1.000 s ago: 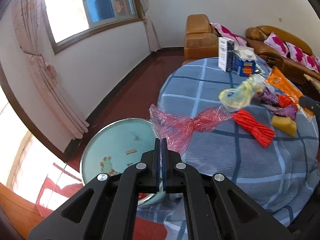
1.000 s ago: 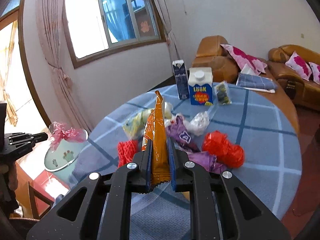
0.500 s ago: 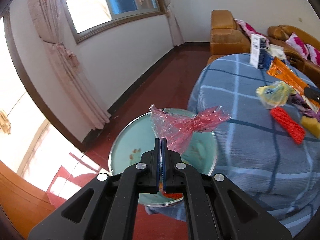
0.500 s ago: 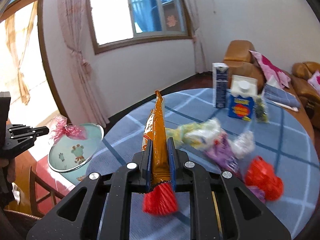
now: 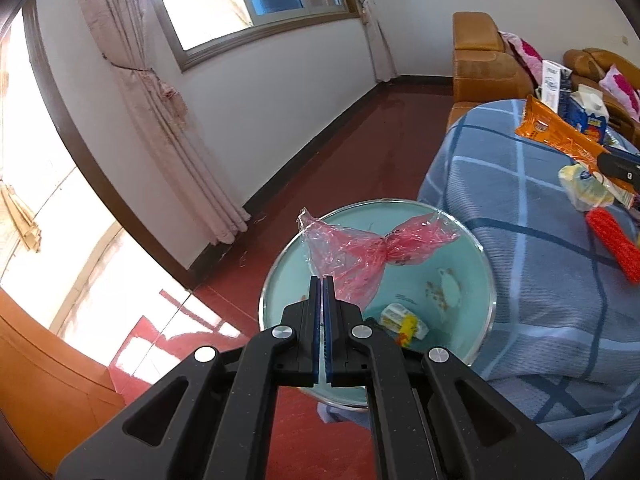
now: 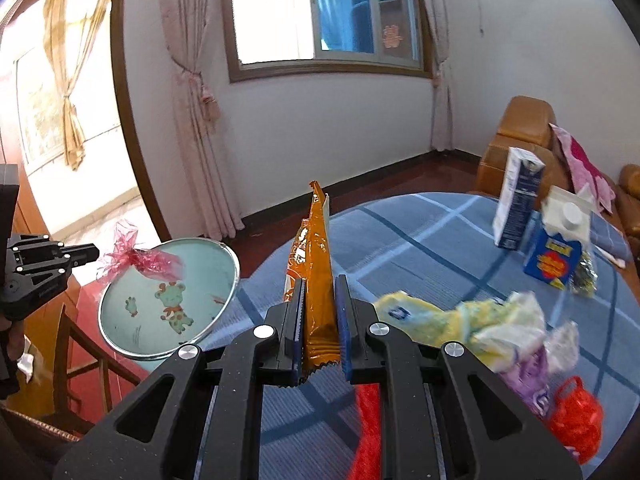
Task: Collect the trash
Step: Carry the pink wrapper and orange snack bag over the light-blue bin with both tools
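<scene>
Left wrist view: the left tool (image 5: 322,280) is clamped shut on a crinkled, translucent pink plastic wrapper (image 5: 372,249), held above the round teal enamel basin (image 5: 472,280) beside the bench (image 5: 520,240) with its checked blue cloth. The right tool (image 6: 320,292) pinches a long, glossy orange snack packet (image 6: 318,264) over the bench.

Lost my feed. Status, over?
Left gripper shut on pink wrapper, over the basin. Right gripper shut on orange packet, above the table. Nothing in the way.
</scene>
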`<state>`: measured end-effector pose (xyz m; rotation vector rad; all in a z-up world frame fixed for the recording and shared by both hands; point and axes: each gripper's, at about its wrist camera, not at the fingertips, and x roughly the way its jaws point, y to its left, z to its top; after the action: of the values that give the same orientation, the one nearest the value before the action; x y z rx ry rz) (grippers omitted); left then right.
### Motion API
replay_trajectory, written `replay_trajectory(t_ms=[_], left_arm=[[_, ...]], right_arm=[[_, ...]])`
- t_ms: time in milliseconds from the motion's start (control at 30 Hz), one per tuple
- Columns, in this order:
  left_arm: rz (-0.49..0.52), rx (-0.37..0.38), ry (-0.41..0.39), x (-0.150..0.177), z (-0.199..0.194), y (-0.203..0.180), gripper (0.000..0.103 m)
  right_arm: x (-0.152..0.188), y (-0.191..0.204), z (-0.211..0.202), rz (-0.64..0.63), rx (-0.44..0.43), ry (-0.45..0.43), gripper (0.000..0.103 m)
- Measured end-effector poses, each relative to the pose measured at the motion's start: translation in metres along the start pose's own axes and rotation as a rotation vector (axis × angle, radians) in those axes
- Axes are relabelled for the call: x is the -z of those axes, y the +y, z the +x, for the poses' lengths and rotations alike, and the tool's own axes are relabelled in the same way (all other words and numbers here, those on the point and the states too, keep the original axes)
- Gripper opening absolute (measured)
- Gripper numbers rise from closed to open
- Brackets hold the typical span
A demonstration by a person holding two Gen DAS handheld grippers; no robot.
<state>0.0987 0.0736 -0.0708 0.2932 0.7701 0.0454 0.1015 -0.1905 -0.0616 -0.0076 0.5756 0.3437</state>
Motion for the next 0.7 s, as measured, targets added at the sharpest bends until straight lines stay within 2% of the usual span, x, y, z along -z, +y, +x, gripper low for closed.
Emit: replay_trajectory(t_ms=[700], left_arm=[[-0.009,-0.095,0.052,0.011,0.019,0.022,0.001]], right_arm=[[-0.013,0.047,0.048,-0.167,-0.082,0.058,0.015]])
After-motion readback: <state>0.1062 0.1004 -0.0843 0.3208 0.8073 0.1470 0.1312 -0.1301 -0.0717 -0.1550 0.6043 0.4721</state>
